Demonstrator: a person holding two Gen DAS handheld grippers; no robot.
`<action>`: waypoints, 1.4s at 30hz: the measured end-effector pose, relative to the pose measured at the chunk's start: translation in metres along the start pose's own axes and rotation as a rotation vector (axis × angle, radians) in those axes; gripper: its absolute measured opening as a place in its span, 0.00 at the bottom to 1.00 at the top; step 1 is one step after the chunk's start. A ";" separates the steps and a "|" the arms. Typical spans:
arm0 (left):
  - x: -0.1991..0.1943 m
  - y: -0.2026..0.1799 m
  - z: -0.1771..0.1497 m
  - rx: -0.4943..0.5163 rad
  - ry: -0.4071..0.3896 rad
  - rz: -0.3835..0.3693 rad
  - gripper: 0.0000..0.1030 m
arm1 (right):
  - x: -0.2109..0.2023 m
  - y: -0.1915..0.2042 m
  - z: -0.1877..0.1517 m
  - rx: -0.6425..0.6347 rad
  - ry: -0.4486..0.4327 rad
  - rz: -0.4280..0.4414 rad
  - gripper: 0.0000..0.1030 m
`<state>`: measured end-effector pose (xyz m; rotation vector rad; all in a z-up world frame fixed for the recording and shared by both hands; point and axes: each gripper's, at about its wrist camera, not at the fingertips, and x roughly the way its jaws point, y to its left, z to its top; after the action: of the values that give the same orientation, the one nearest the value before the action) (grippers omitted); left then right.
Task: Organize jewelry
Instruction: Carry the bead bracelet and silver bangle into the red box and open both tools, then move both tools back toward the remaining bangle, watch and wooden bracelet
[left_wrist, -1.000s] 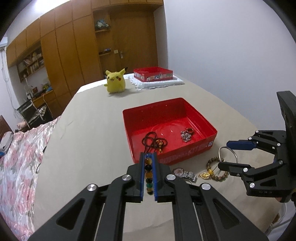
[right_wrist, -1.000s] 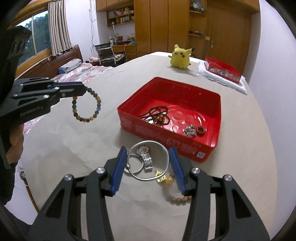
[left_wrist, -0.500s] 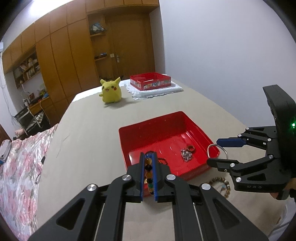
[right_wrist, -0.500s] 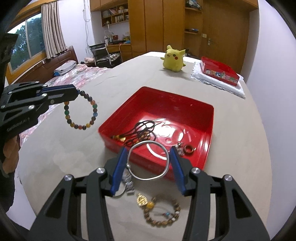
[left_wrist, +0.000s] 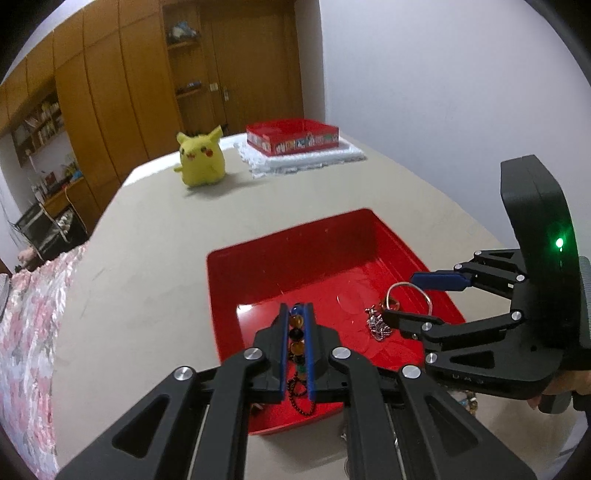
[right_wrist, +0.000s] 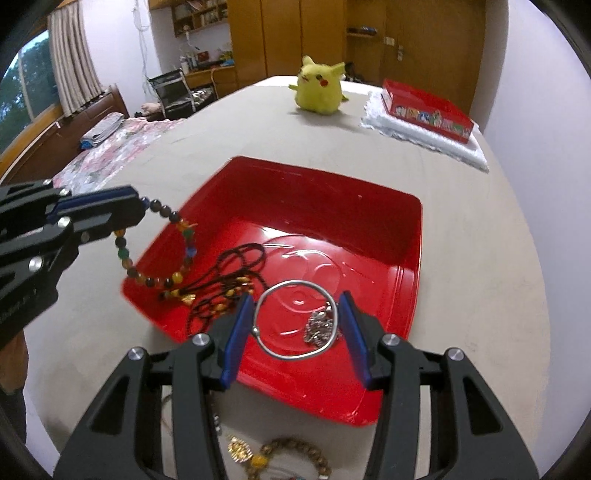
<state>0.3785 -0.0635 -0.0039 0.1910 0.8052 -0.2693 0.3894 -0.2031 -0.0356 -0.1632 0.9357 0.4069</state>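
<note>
A red tray (left_wrist: 295, 258) (right_wrist: 369, 206) sits on the beige table. My left gripper (left_wrist: 296, 314) (right_wrist: 142, 210) is shut on a multicoloured bead bracelet (left_wrist: 296, 332) (right_wrist: 184, 251), which hangs over the tray's near left corner. My right gripper (right_wrist: 295, 325) (left_wrist: 400, 297) is shut on a silver bangle (right_wrist: 295, 284) (left_wrist: 424, 291) and holds it over the tray's near right part. In the tray lie a dark bead necklace (right_wrist: 236, 269) and a silver chain (right_wrist: 319, 326) (left_wrist: 376, 326).
A wooden bead bracelet (right_wrist: 299, 448) and a gold pendant (right_wrist: 238, 448) lie on the table in front of the tray. A yellow plush toy (left_wrist: 201, 158) (right_wrist: 321, 88) and a red tin (left_wrist: 291, 134) (right_wrist: 424, 107) on a white cloth stand at the far end.
Both grippers have moved forward from the table in front of the tray to over it, each still holding its piece. The bracelet and bangle now hang above the tray's inside.
</note>
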 end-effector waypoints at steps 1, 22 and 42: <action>0.007 0.000 0.000 -0.001 0.011 -0.004 0.07 | 0.004 -0.002 0.000 0.004 0.007 -0.002 0.45; 0.081 0.010 -0.025 -0.015 0.159 0.000 0.10 | 0.056 -0.018 -0.010 -0.002 0.093 -0.051 0.48; -0.024 0.009 -0.045 0.012 0.028 0.021 0.43 | -0.058 0.010 -0.045 -0.026 -0.076 -0.013 0.52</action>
<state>0.3347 -0.0389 -0.0165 0.2151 0.8294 -0.2519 0.3216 -0.2237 -0.0146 -0.1763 0.8547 0.4102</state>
